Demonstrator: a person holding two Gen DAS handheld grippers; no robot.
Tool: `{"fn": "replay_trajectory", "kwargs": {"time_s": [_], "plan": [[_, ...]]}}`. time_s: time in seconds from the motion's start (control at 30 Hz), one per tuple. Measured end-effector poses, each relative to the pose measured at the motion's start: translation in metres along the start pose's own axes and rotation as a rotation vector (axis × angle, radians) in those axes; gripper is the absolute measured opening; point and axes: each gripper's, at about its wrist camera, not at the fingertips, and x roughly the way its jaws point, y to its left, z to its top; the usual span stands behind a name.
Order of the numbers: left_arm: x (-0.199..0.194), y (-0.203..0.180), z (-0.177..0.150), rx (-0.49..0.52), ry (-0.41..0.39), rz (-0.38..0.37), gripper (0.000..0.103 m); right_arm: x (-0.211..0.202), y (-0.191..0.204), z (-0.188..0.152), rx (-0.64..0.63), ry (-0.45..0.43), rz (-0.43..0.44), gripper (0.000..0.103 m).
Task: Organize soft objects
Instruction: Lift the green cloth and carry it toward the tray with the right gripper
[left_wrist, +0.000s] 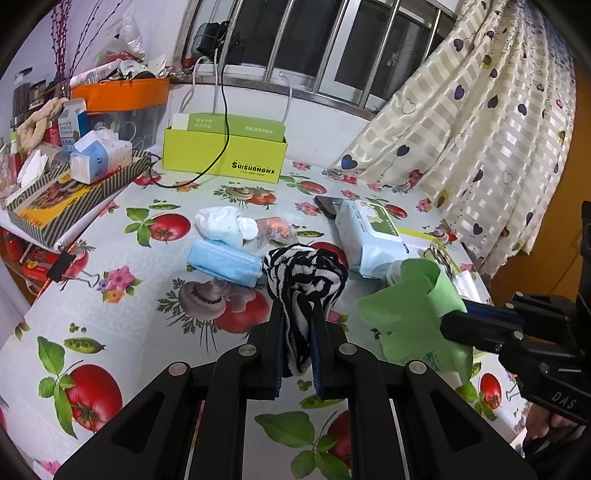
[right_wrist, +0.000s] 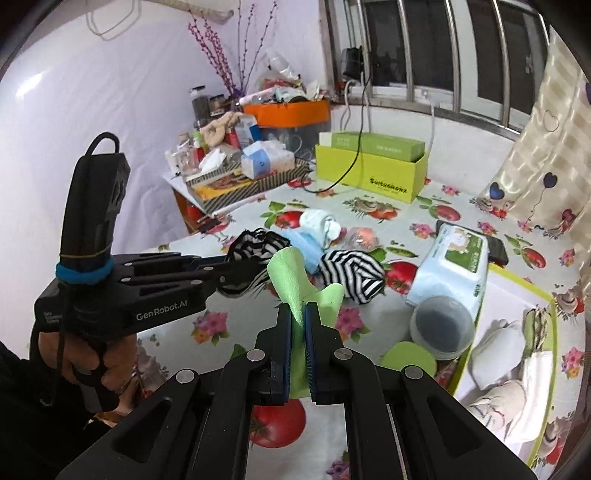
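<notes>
**Ana:** Soft objects first, biggest to smallest: where do they go?

**Ben:** My guess is the yellow-rimmed tray (right_wrist: 546, 295) at the table's right edge, since pale folded cloths (right_wrist: 495, 343) already lie in it. It sits to the right of both tools, and the right gripper (right_wrist: 298, 314) is the nearer one.

**Ana:** What is that gripper carrying?

**Ben:** It is clenched on a green cloth (right_wrist: 291, 273), which stands up between the pads, clear of the tomato-print tablecloth (right_wrist: 373, 218).

**Ana:** And the other hand?

**Ben:** The left gripper (left_wrist: 297, 314) is clamped on a striped black-and-white sock (left_wrist: 306, 273); the bundle bulges beyond the tips and hangs down between the pads. It is farther from the tray.

**Ana:** Anything loose?

**Ben:** A second striped sock (right_wrist: 351, 273), a blue face mask (left_wrist: 221, 264) and a white cloth (left_wrist: 225, 221) lie mid-table, just beside each other.
</notes>
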Motion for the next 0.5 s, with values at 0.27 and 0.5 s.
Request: {"fn": "replay_trajectory", "kwargs": {"time_s": [0.27,0.5], "plan": [[0.000,-0.018,0.009,0.040,-0.011,-0.011,0.012,-0.017,-0.015,0.002,0.016,-0.042,-0.036,0.007],[0.002,-0.036,0.017,0.075,-0.021,-0.031,0.012,-0.035,-0.034,0.001,0.042,-0.079,-0.079,0.007]]}}
